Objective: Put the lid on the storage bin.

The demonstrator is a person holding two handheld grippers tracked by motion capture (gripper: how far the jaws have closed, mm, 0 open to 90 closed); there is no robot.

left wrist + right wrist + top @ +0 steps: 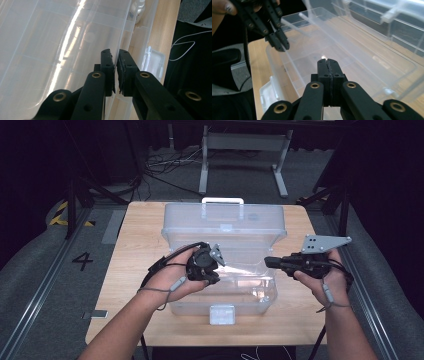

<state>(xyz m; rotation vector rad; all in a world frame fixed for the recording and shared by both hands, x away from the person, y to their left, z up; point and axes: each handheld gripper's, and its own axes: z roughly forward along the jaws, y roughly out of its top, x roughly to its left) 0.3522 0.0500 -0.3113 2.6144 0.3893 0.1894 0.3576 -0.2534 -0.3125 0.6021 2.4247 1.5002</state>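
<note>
A clear plastic storage box [186, 306] stands in the middle of the wooden table [132, 250]. Its clear lid [225, 217], with a white handle [222, 200], is tilted up over the box. My left gripper [115, 56] is shut on the lid's thin front edge [125, 27]; it also shows in the high view [212, 276] and in the right gripper view [282, 46]. My right gripper [327, 61] is shut with nothing between its pads. It hovers over the box's right side [267, 262], pointing left.
A clear latch [222, 314] sits on the box's front wall near the table's front edge. The box's inside [342, 55] looks bare. A white frame [245, 142] and cables lie on the floor beyond the table. Dark rails run along both sides.
</note>
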